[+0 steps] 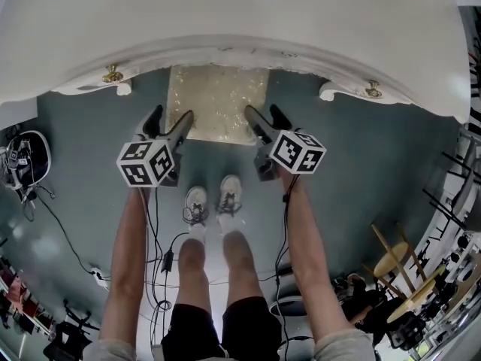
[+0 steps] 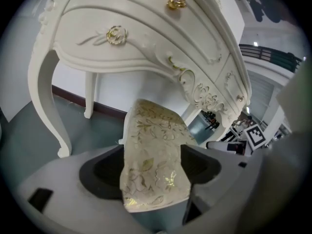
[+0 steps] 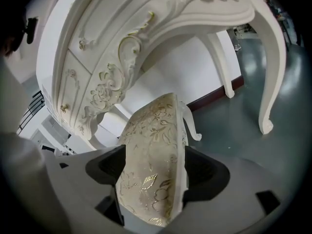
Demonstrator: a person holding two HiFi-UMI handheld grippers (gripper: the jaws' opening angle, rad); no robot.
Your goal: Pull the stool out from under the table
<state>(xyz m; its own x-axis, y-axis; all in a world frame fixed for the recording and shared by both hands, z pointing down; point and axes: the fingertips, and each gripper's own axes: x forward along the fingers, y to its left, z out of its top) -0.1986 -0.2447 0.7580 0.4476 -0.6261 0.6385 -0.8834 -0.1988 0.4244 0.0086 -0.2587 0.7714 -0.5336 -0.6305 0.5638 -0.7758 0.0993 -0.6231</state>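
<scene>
Under tbl: stool, partly tucked

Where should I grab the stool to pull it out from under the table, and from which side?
Take the stool by its cushioned seat's side edges near the front corners, coming from the front. Only that part shows beyond the table, and the slim seat fits between open jaws. The left tool and right tool straddle those edges, open.
</scene>
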